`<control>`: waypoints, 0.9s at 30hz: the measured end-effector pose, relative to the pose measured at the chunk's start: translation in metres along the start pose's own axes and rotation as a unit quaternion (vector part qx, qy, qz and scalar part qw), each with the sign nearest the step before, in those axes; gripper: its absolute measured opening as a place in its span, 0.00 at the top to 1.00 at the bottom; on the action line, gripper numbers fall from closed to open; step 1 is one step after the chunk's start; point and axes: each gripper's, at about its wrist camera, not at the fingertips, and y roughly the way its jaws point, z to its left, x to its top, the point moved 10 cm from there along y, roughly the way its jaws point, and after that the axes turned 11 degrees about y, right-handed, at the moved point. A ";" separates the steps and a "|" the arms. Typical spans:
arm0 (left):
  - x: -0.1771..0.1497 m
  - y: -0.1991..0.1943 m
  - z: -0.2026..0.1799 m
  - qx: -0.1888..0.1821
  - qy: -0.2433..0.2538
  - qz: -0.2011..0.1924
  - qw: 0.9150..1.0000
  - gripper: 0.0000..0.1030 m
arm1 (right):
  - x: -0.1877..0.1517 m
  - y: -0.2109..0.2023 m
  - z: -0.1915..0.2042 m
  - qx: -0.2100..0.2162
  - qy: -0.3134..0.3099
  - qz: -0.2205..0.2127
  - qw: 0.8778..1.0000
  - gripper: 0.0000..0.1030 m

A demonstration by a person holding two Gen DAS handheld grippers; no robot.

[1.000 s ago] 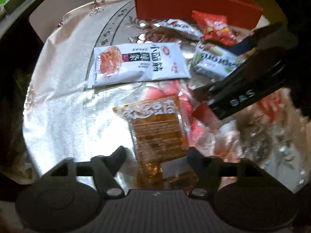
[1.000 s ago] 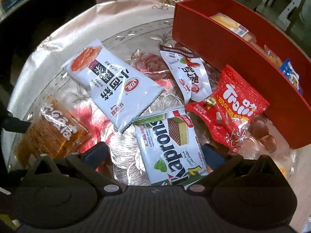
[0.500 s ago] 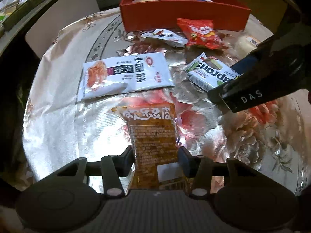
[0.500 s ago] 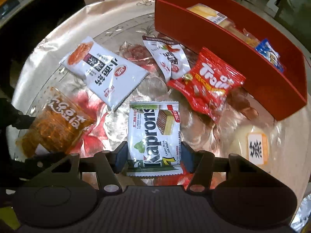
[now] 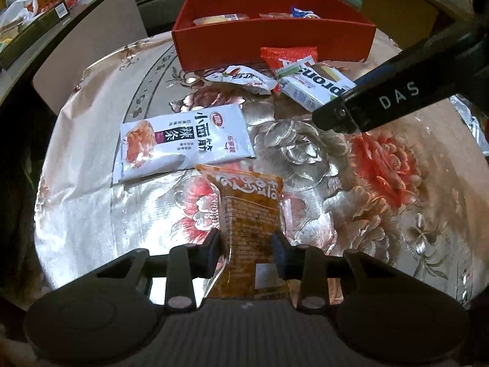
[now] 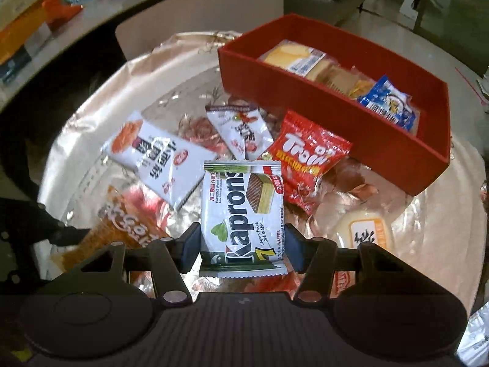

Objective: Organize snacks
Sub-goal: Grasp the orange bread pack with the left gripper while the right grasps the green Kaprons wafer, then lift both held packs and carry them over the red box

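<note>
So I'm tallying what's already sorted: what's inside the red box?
In the red box: a yellow cake pack, a blue-and-white packet, and brownish wrapped pieces between them. The near wall hides anything low behind it.

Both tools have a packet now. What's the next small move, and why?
Probably carry the right tool forward over the red box first. It is shut on the Kaprons wafer pack, the box sits just beyond with free floor, and the left tool grips the orange snack packet farther back.
</note>
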 end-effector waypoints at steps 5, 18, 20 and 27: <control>0.005 0.006 -0.007 0.006 0.010 0.003 1.000 0.71 | 0.001 -0.003 0.001 0.003 0.002 -0.003 1.000 0.38; 0.015 0.016 -0.032 0.045 0.068 -0.007 0.997 0.64 | -0.004 -0.006 -0.015 -0.002 0.020 -0.003 1.000 0.38; 0.021 0.006 -0.029 0.020 0.043 -0.020 0.999 0.65 | -0.001 -0.010 -0.018 -0.002 0.025 -0.009 1.000 0.38; 0.046 -0.016 -0.007 -0.016 -0.031 -0.053 0.998 0.65 | 0.010 -0.021 -0.021 0.006 0.040 -0.031 0.999 0.38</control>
